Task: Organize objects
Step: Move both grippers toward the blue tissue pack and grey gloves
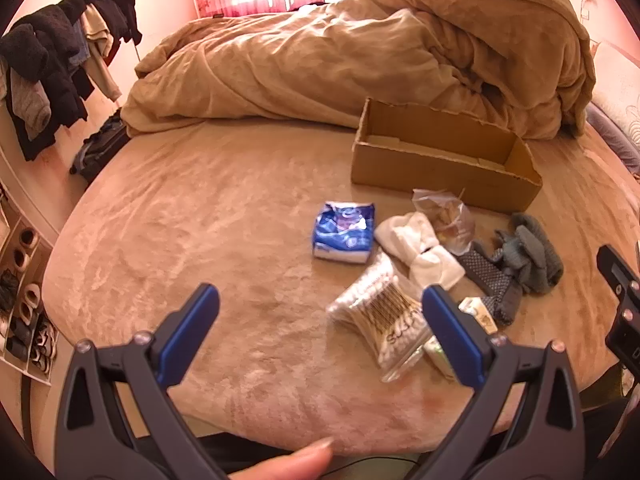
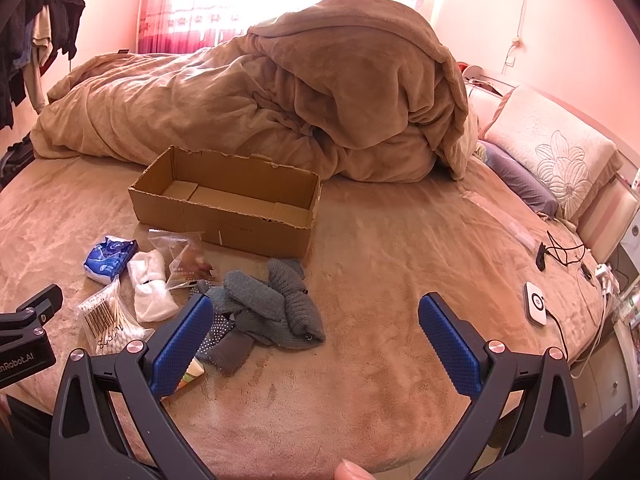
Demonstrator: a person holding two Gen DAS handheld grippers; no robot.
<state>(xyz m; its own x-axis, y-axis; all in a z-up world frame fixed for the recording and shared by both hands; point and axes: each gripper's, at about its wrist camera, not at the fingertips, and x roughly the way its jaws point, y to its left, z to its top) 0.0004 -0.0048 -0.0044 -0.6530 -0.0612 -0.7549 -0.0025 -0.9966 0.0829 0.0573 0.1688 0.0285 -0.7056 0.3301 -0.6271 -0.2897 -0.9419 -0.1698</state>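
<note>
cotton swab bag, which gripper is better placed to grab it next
Left. The cotton swab bag lies just ahead of the open left gripper, by its right jaw. The right gripper faces the grey socks.

Bare bed sheet [image 2: 380,280] right of the cardboard box [image 2: 224,216]; heaped duvet [image 2: 280,100] blocks behind.
</note>
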